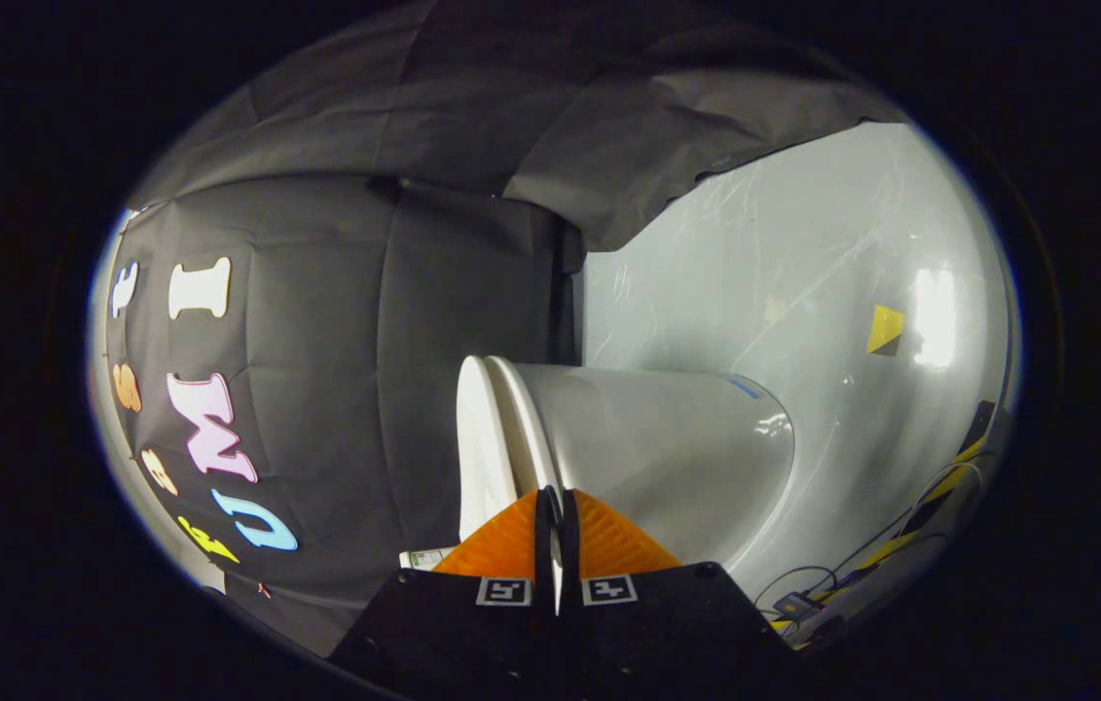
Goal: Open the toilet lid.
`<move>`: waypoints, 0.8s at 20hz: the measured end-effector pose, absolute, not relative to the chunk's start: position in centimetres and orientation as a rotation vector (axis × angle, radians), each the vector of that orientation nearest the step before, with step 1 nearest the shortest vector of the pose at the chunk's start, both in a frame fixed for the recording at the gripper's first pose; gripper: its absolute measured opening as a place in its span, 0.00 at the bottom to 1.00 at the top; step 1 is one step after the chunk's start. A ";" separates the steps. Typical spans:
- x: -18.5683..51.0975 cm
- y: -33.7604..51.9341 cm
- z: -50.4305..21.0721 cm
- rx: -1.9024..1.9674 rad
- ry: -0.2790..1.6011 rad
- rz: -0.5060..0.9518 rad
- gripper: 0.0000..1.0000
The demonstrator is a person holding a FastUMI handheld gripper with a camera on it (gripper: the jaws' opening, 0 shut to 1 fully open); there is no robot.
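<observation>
Fingers [556, 511] pressed together w/ only a thin slit between, nothing pinched. Toilet lid [478, 448] sits just ahead of the tips, against the white toilet [667, 438]. Small label [425, 558] by the fingers, text too small to read. Cables [803, 594] on floor [842, 292] beyond.

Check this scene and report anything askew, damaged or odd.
The black cloth on the booth wall sags loose above the toilet, baring a pale wall. Cables trail on the floor beside the toilet. The claw is closed, its tips at the edge of the toilet lid. No damage is visible.
</observation>
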State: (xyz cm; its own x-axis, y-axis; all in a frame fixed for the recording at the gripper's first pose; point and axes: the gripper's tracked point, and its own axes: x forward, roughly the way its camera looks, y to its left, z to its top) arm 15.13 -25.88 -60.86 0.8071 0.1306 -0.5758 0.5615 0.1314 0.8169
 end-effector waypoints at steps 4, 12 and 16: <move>15.3 -25.5 -60.0 1.428 0.592 -0.321 0.05; 16.6 -23.6 -51.8 1.153 0.556 -0.267 0.05; 17.4 -21.2 -46.0 0.995 0.509 -0.229 0.05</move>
